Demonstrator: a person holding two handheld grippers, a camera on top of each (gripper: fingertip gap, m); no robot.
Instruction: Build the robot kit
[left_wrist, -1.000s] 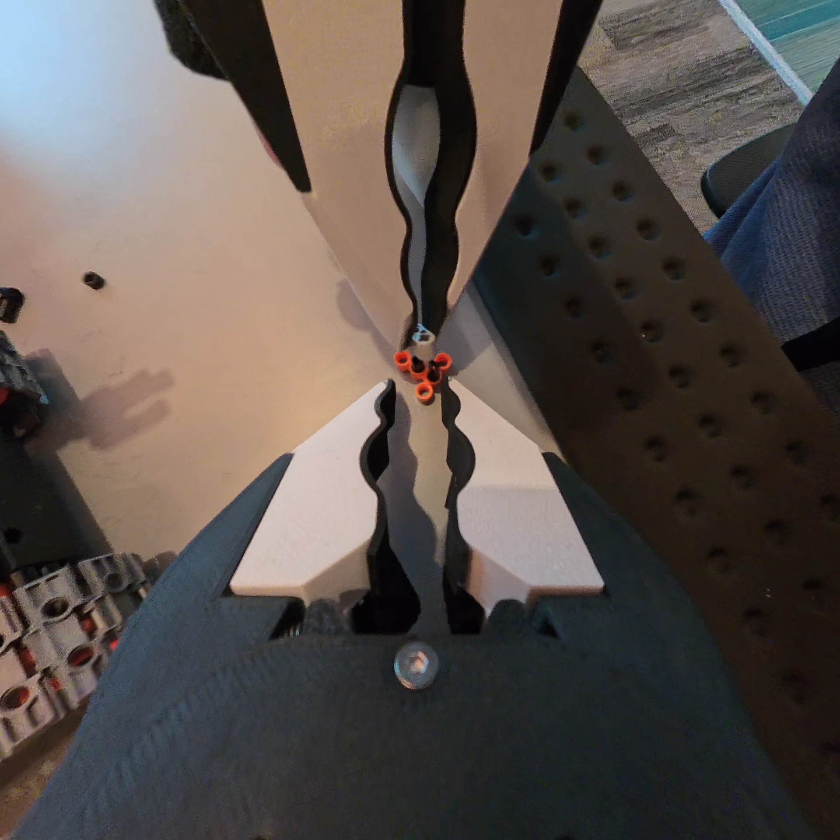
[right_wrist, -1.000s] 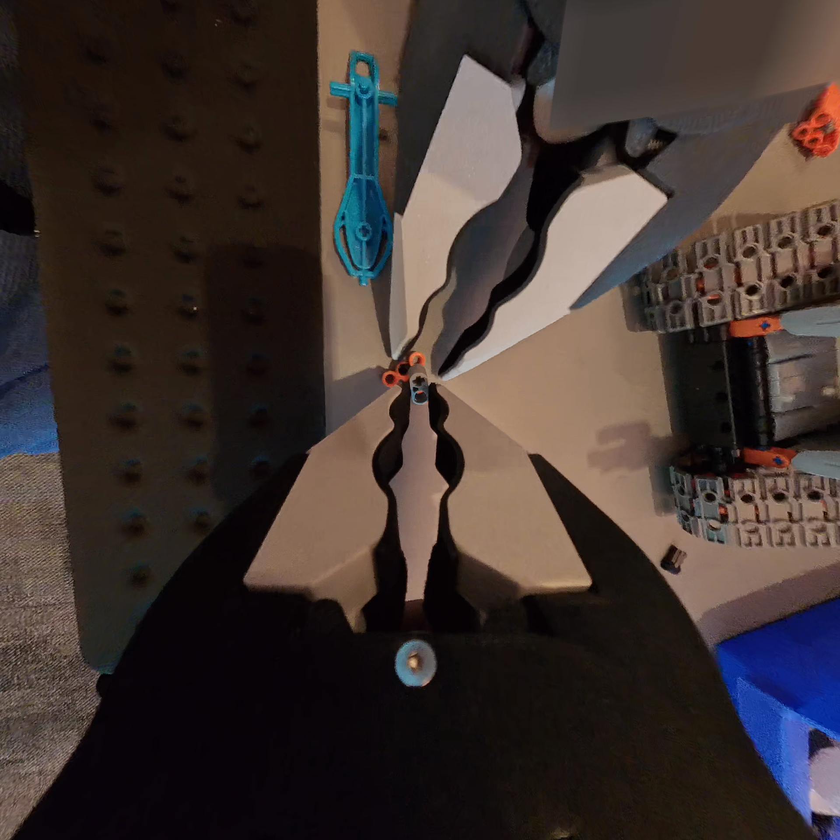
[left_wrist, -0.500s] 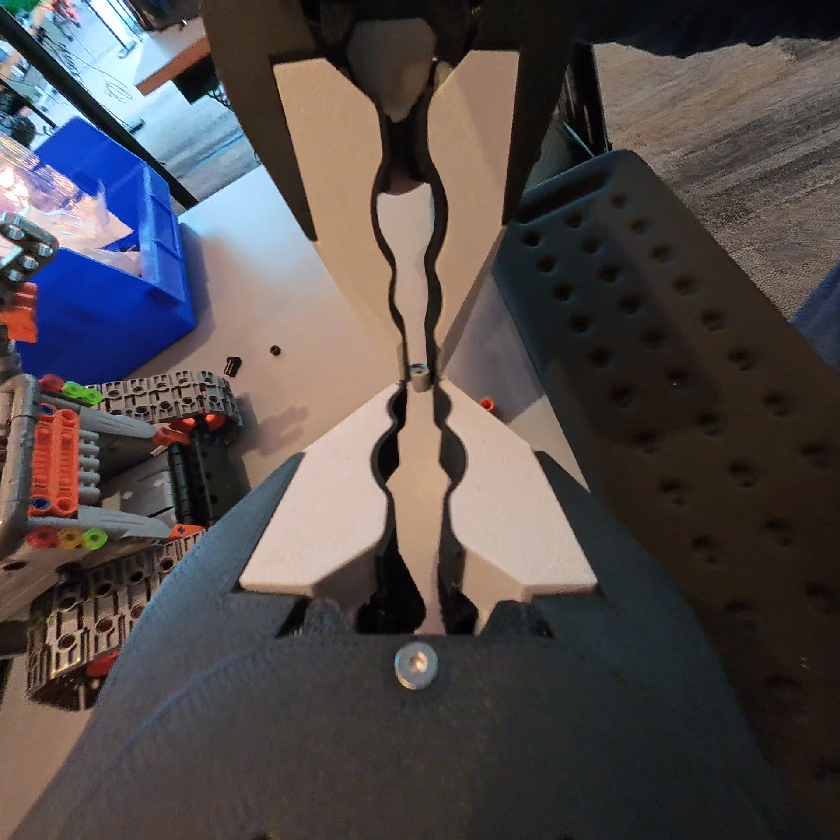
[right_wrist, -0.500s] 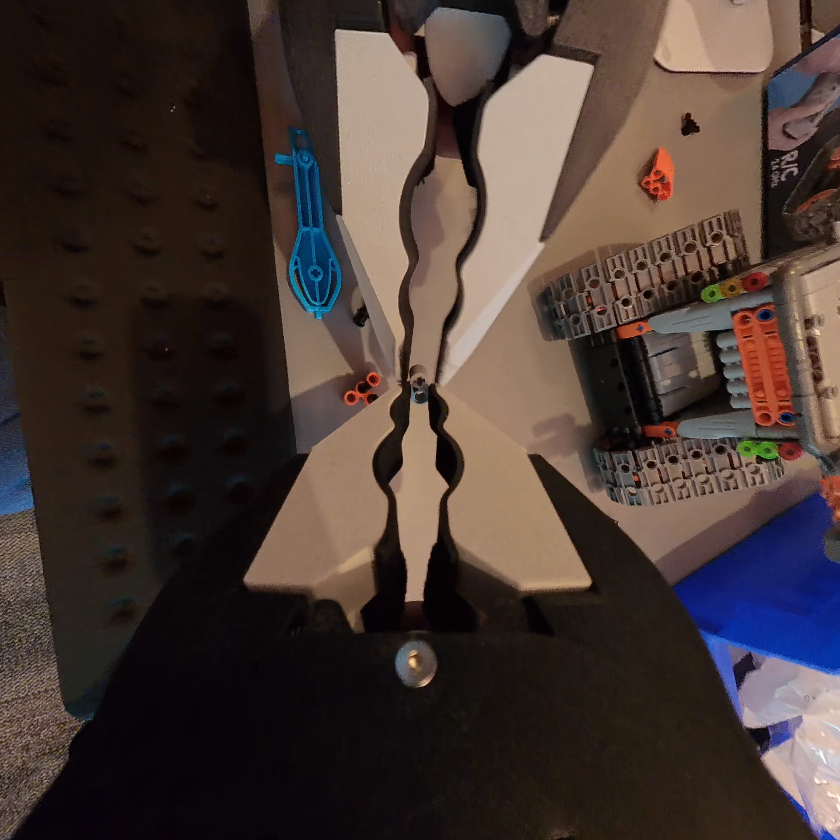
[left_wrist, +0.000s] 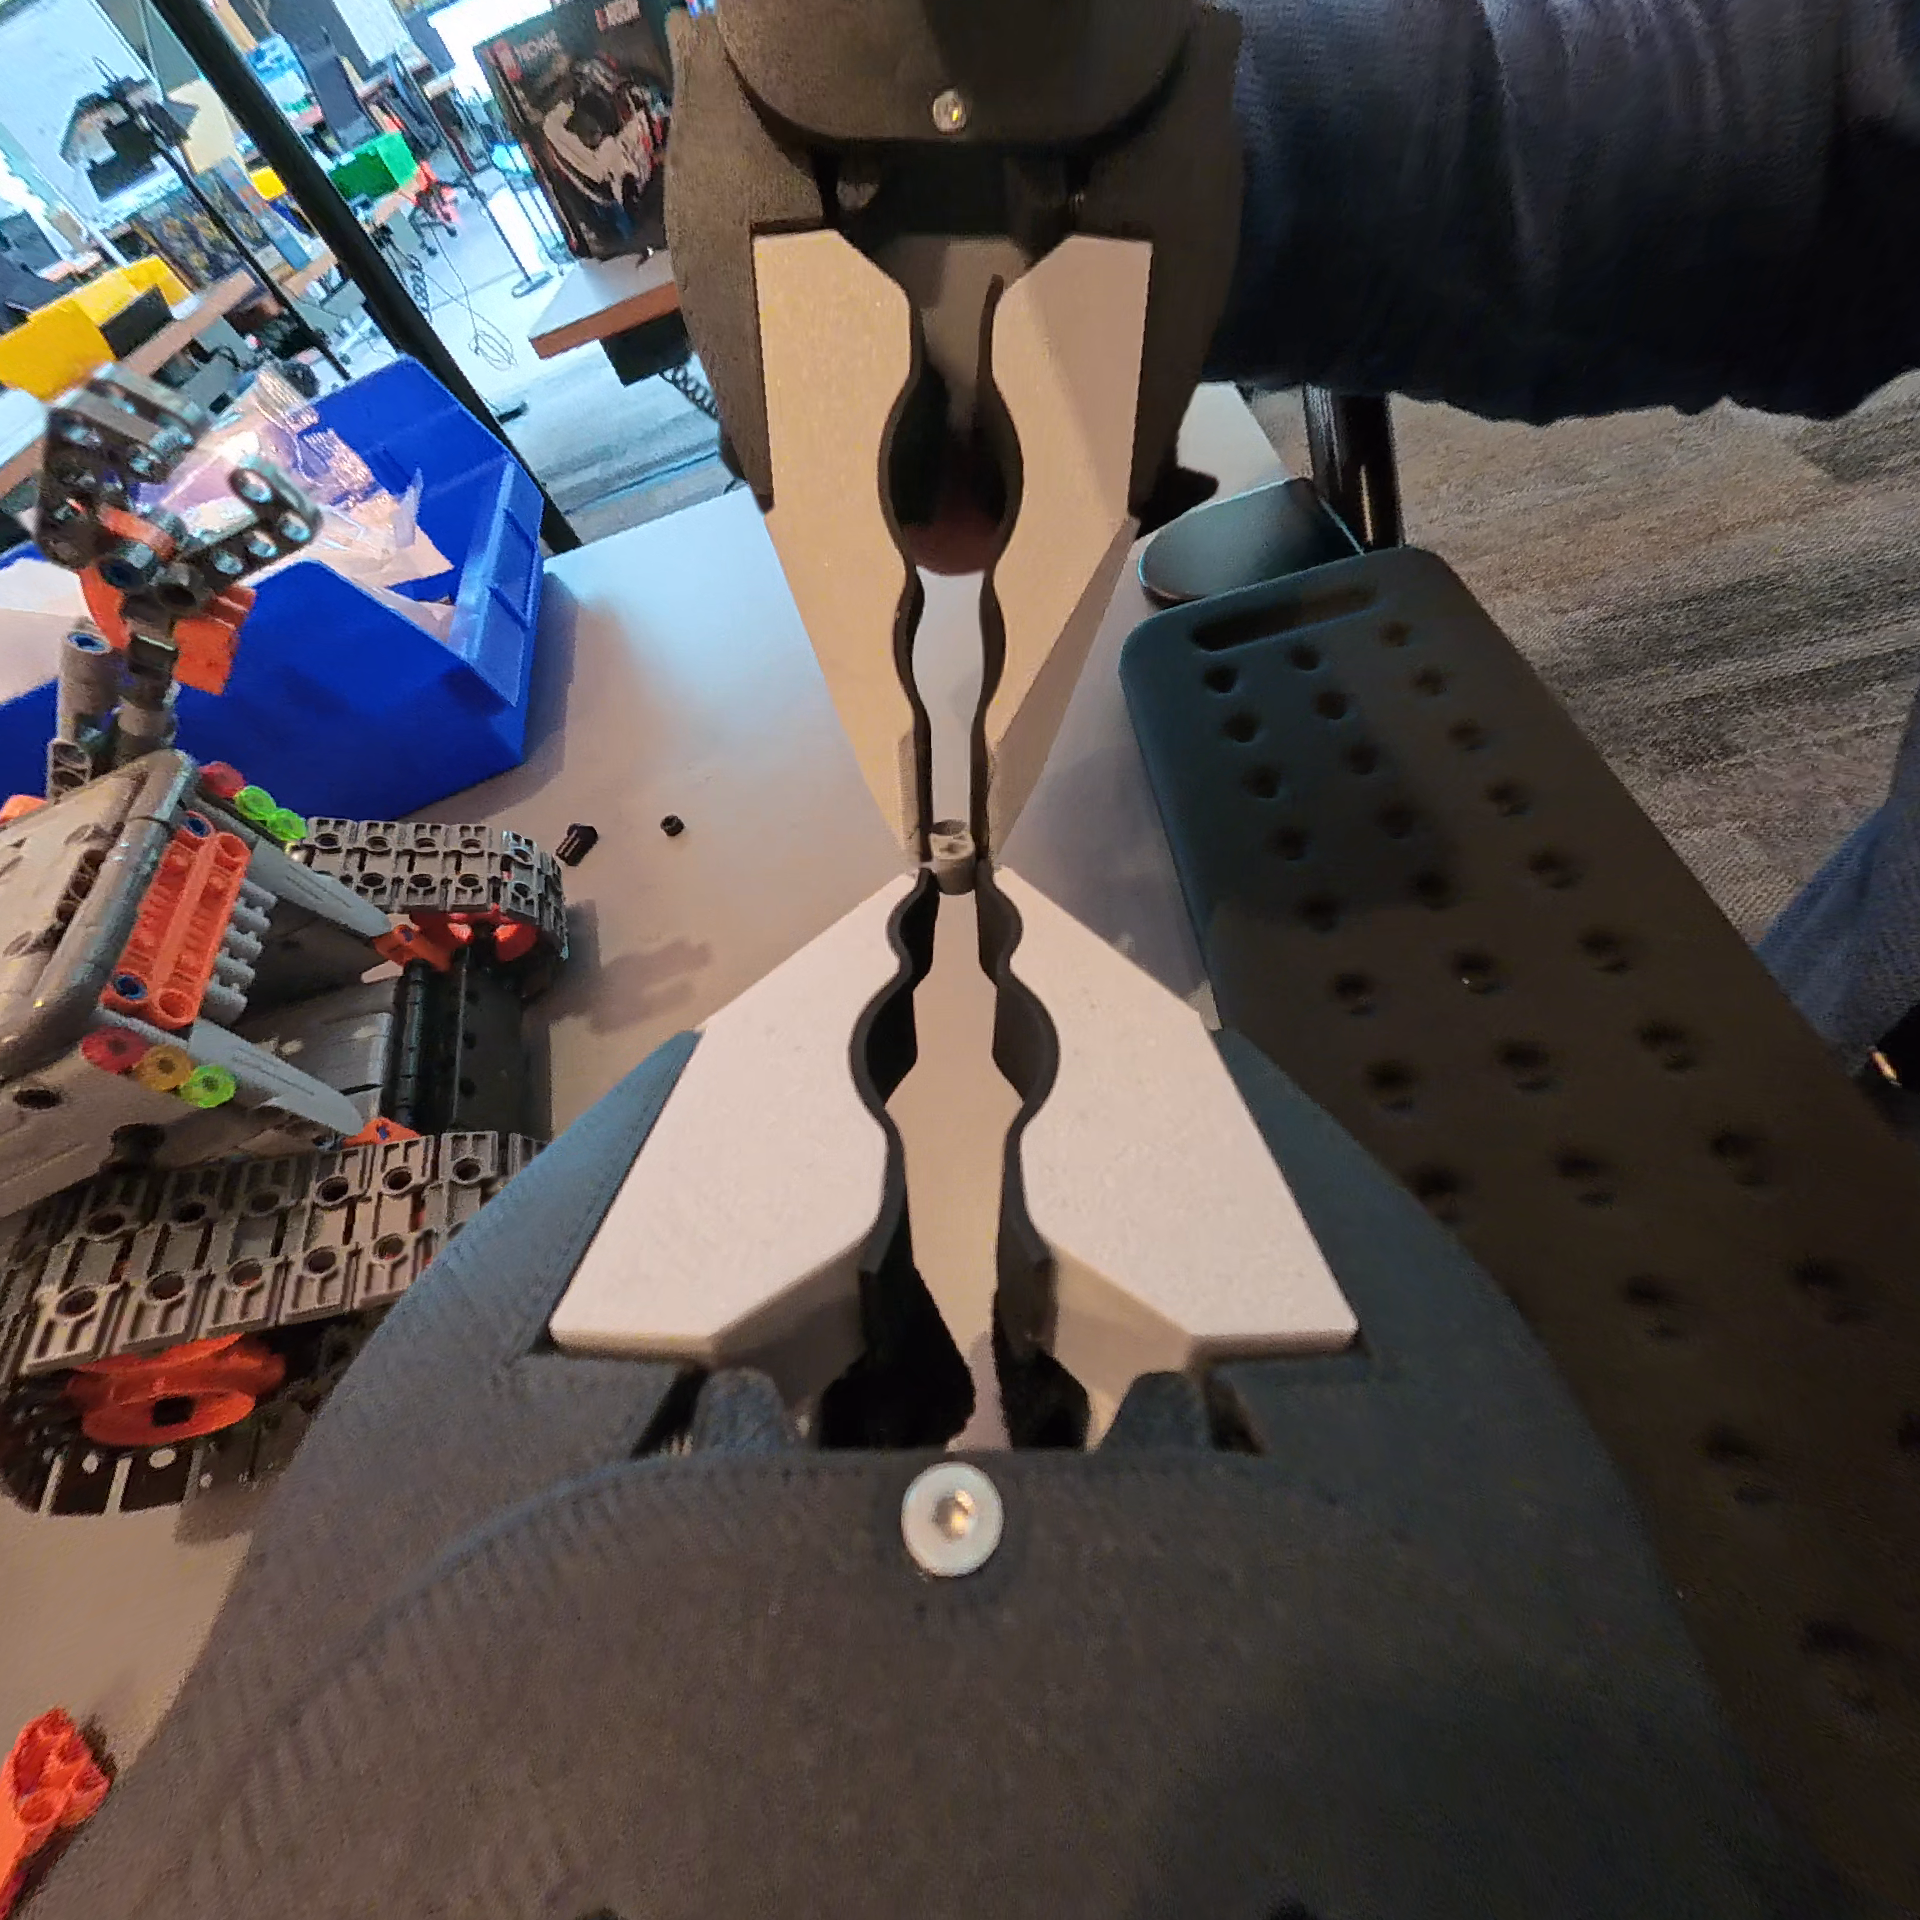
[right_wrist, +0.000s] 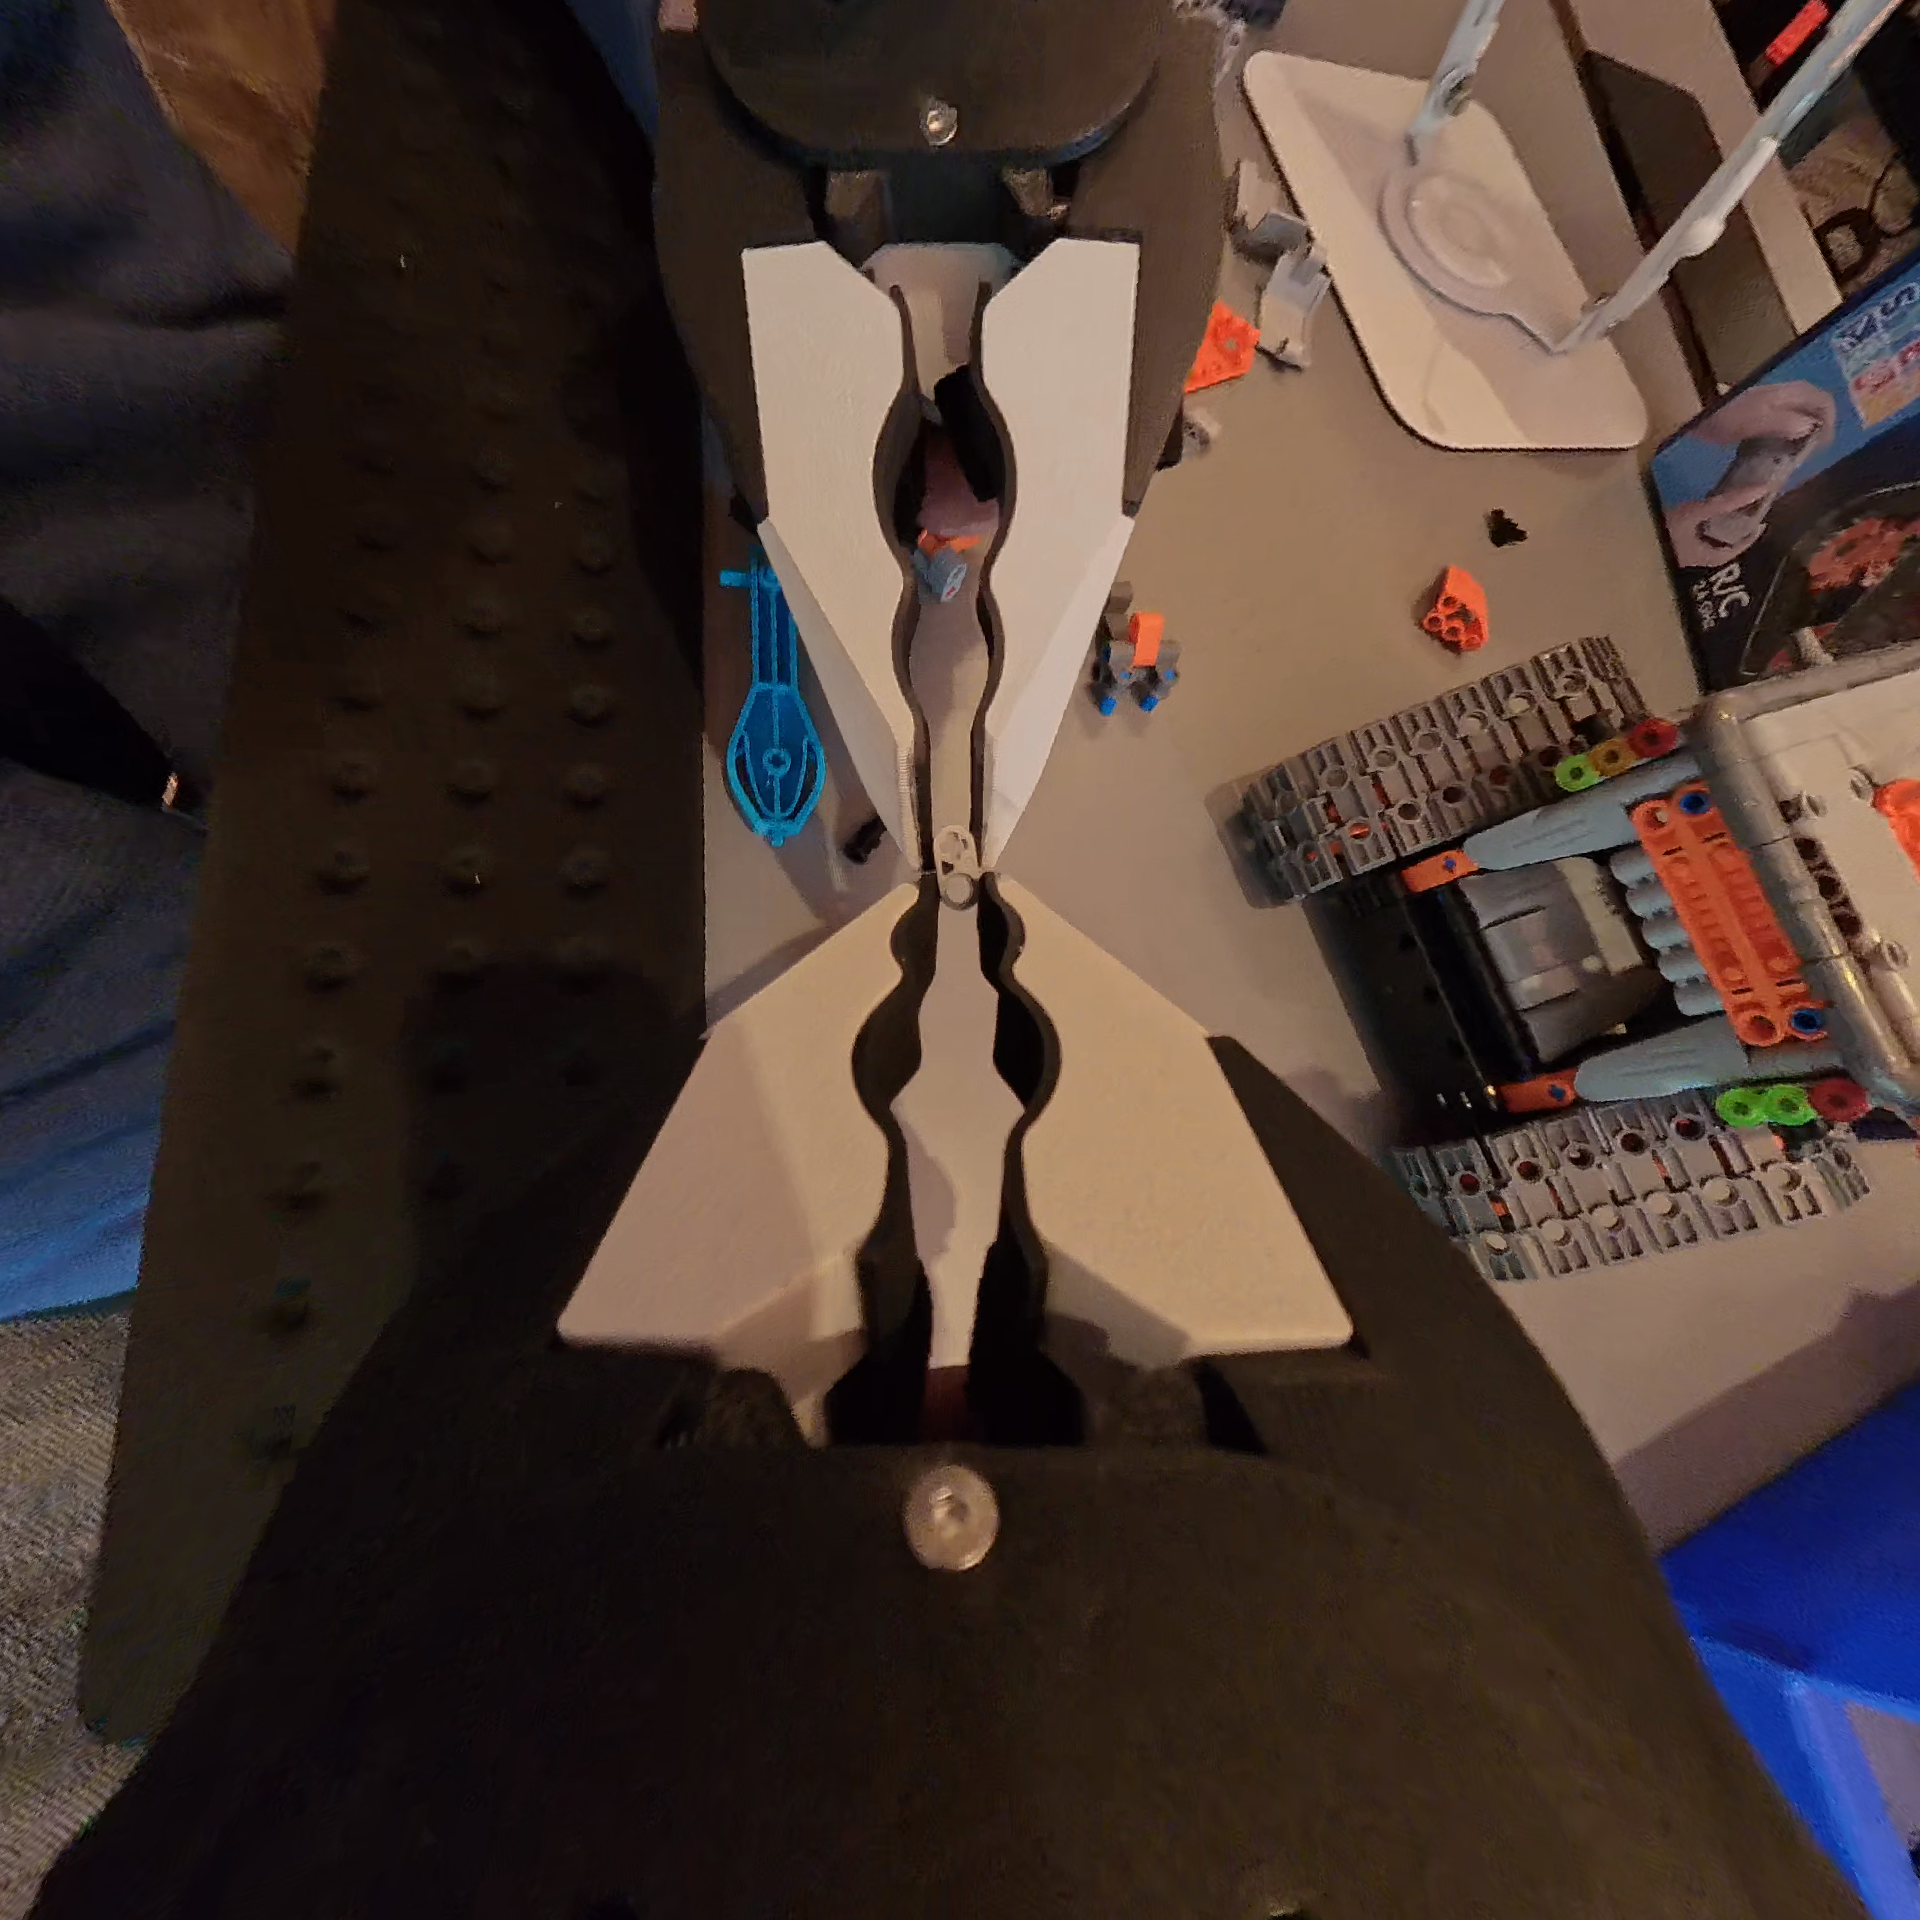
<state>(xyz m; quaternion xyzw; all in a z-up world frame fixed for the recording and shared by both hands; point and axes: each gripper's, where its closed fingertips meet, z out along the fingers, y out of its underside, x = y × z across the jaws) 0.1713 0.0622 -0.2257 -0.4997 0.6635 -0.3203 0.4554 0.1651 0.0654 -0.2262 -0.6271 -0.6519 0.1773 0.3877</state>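
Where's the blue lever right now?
In the right wrist view, the blue lever lies flat on the table, left of centre, between the black studded plate and the opposite tool's white fingers.

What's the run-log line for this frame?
left claw: shut on grey connector | right claw: shut on same piece, tip to tip | tracked vehicle: on table, untouched

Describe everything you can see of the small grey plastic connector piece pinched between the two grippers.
The small grey plastic connector piece is a short, stubby building-toy part with round holes through it, matte and light grey. It is held above the pale tabletop, touching nothing else. The left gripper clamps its near end and the right gripper clamps the other, their tips meeting point to point. Its middle stays exposed; finer detail is too small to tell.
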